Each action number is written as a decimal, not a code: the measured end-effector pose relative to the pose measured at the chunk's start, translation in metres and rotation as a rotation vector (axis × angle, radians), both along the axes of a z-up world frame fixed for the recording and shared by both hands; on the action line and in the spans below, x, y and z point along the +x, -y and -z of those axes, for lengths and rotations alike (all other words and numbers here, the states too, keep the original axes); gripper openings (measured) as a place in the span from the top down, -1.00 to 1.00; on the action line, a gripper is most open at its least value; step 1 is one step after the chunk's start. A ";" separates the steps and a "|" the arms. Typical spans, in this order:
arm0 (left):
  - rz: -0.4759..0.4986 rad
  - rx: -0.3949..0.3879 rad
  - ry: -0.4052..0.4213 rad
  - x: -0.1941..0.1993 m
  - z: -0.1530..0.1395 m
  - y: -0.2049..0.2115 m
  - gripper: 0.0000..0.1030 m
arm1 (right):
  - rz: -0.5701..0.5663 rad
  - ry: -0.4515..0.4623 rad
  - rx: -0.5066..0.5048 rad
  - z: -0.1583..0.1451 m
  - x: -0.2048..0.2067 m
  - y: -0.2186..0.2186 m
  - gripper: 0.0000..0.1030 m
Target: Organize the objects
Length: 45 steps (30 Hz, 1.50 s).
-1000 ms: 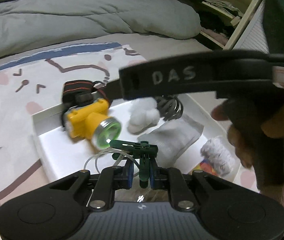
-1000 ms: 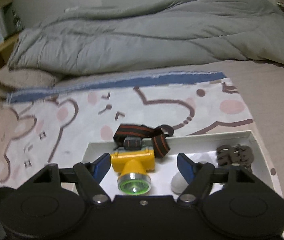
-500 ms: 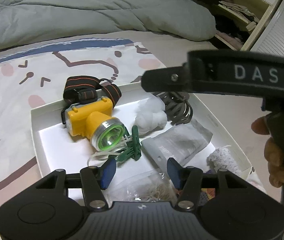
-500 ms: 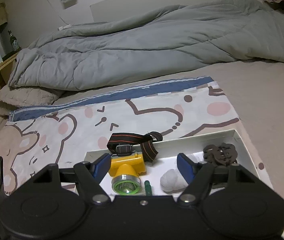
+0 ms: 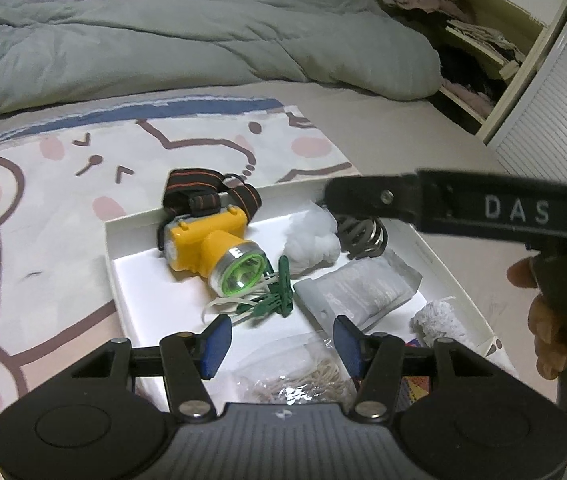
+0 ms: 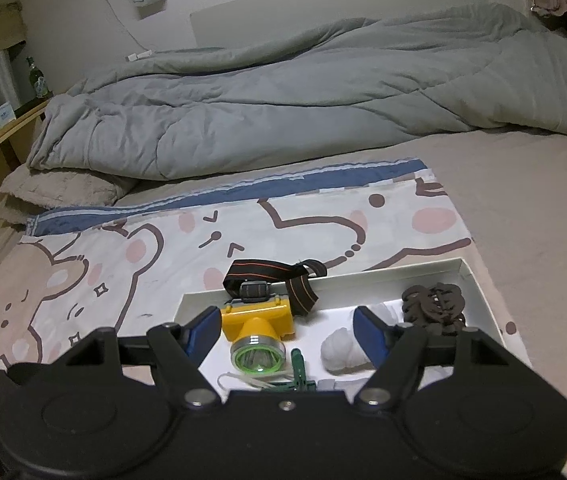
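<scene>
Released a second ago, the green clip [image 5: 279, 300] lies in the white box [image 5: 123, 264]; left gripper [image 5: 279, 344] gapes empty, right gripper [image 6: 287, 332] seemingly likewise

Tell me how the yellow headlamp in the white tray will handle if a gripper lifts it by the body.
The yellow headlamp looks like hard plastic, so its body should stay stiff under the pads. Its striped strap is loose fabric and will probably dangle or drag on the white tray. The round lens end may let it rock if pushed.
</scene>
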<state>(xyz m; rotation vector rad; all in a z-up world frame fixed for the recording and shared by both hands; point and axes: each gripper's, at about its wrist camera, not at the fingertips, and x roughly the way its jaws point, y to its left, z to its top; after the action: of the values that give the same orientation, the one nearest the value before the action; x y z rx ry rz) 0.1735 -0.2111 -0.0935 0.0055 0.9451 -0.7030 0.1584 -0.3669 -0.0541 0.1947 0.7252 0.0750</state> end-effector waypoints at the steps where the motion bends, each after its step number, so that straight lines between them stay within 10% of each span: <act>1: -0.006 0.001 0.004 -0.002 -0.003 -0.002 -0.11 | -0.001 0.003 0.000 -0.001 -0.003 0.000 -0.44; 16: -0.121 0.017 0.086 -0.034 -0.047 -0.051 -0.25 | -0.030 0.079 -0.044 -0.035 -0.055 -0.009 -0.61; 26: -0.184 0.053 0.159 -0.068 -0.074 -0.078 -0.98 | 0.016 0.104 -0.137 -0.058 -0.106 -0.022 -0.87; 45: -0.261 0.182 0.252 -0.141 -0.094 -0.097 -1.00 | 0.120 0.093 -0.199 -0.059 -0.188 -0.040 -1.00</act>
<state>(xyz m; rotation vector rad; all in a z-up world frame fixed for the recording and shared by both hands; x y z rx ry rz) 0.0324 -0.1144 0.0002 0.1266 0.7471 -0.3628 -0.0292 -0.3272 0.0053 0.0438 0.6226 -0.1020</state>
